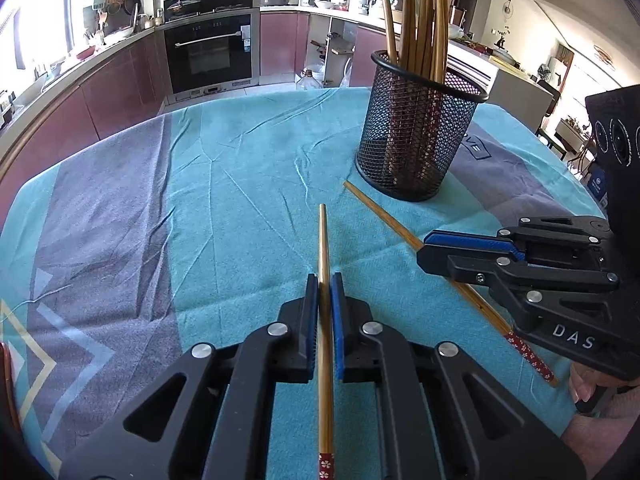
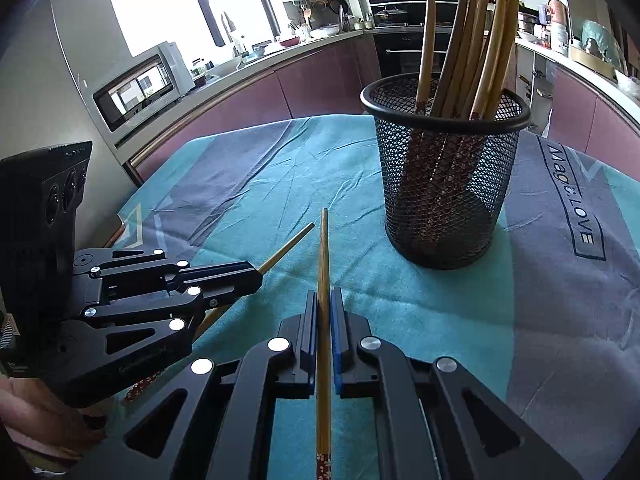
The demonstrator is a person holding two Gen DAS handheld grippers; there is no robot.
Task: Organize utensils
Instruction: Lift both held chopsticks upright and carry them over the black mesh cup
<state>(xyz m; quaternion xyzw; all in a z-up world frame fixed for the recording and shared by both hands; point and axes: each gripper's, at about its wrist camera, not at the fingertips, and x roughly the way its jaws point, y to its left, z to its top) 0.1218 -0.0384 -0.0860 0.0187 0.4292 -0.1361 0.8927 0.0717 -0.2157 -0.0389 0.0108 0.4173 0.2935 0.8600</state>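
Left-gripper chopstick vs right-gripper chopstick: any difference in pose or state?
Little. The left gripper clamps its chopstick, which points at open cloth. The right gripper clamps its chopstick, whose tip lies closer to the mesh holder. Both are bamboo with red floral ends, tips forward.

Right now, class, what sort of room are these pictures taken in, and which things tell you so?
Most likely a home kitchen: a built-in oven, a microwave and a cluttered counter ring the table.

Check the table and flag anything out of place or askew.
Nothing is spilled or damaged. Only two chopsticks are outside the mesh holder: one clamped in the left gripper, one in the right gripper. The rest stand inside, leaning unevenly.
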